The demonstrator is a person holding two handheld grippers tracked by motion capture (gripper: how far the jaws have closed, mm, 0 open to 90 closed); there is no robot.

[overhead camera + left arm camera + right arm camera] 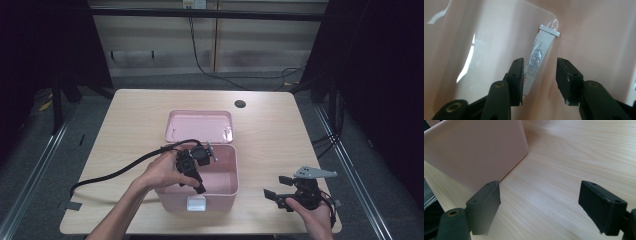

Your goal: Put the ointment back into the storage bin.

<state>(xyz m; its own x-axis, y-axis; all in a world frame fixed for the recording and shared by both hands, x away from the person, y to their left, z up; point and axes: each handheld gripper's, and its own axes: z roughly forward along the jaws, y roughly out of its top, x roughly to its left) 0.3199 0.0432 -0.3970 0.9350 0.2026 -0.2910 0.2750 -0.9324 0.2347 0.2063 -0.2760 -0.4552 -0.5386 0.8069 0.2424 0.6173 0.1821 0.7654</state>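
wood table [130, 120], pink box [220, 192]; l gripper [540, 75] & r gripper [541, 205] both released.

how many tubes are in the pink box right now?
1 visible. A white tube lies on the floor of the pink box, between the open jaws of the left claw. The high view hides part of the box floor, so more may be there.

Two handheld black tongs, left tongs [200, 186] and right tongs [273, 187], each with two flat rectangular jaws. Small round screw holes on the jaw blocks, brass-coloured rivets [499, 85] at the joints below. Thick black cable [125, 170] from the left one. Grey three-cornered plate [314, 173] on the right one. Bare forearms, no sleeves visible.
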